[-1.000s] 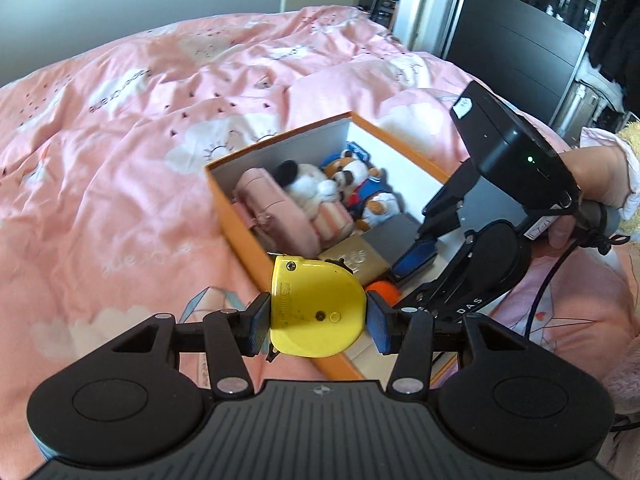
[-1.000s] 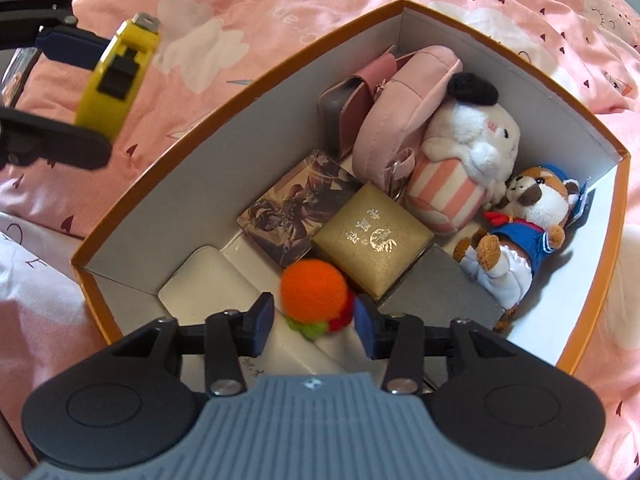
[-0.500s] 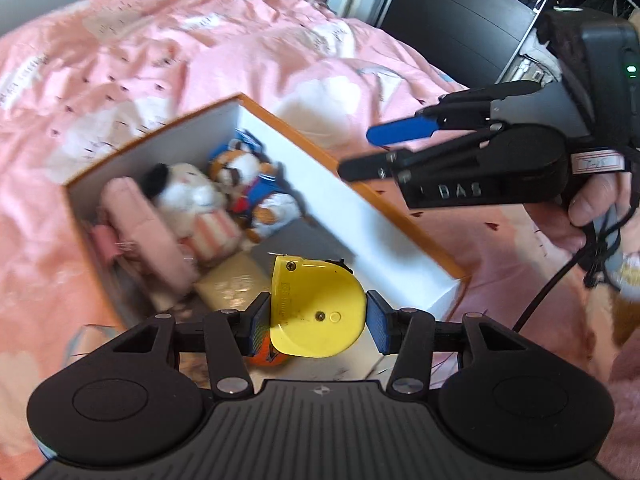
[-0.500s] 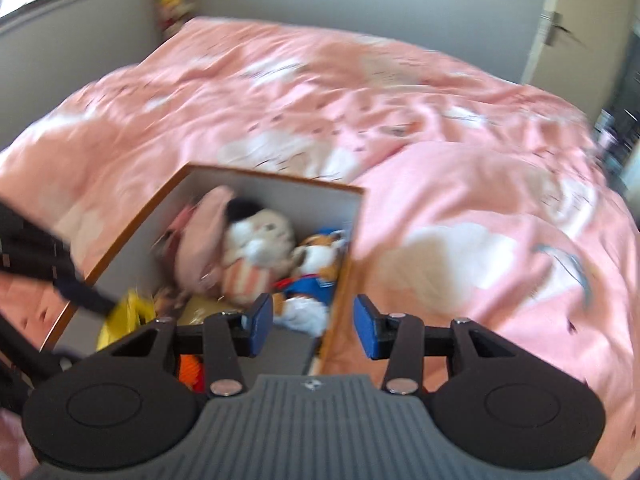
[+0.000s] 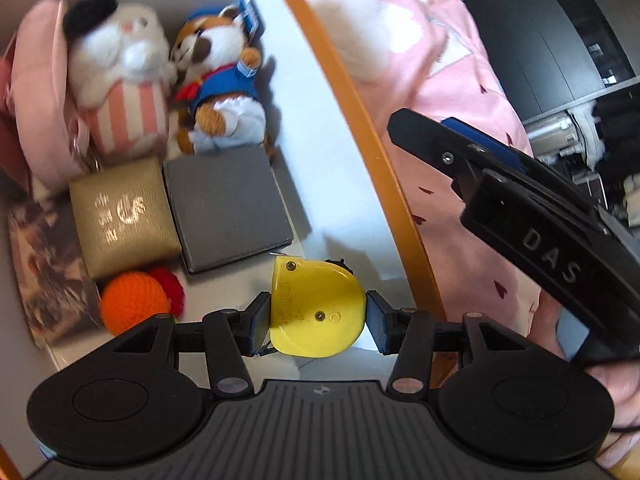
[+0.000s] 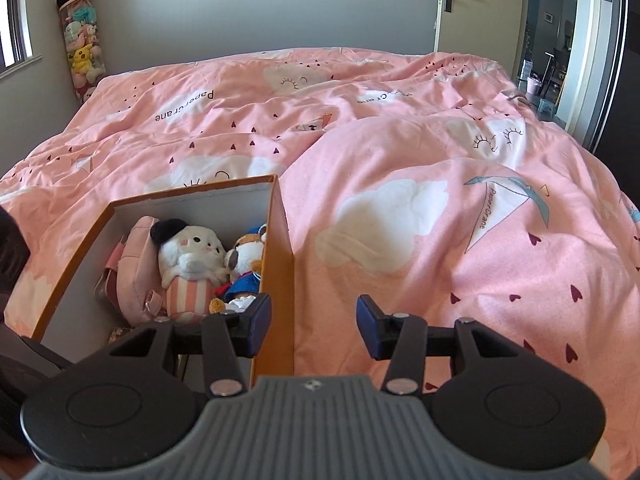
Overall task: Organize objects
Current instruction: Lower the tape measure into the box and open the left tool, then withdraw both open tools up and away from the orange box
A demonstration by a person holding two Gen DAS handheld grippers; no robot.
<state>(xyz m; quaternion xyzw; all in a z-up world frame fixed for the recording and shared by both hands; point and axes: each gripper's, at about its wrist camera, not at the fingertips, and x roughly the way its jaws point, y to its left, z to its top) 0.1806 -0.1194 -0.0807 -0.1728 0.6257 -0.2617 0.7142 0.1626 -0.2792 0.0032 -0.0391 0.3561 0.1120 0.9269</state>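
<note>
- The left gripper [image 5: 318,316] points steeply downward, both blue pads pressed against a load held between them.
- The right gripper [image 6: 314,330] is held level with its jaws spread wide and empty; it shows at the right of the left tongs, gripped by a hand [image 5: 616,396].

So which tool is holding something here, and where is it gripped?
The left tool clamps the yellow plastic tape measure across its flat sides. The right tool is open, holding nothing.

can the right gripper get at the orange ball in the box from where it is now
Probably not directly: the right gripper hangs open outside the box wall, and the left gripper holding the yellow tape measure crowds the orange ball.
</note>
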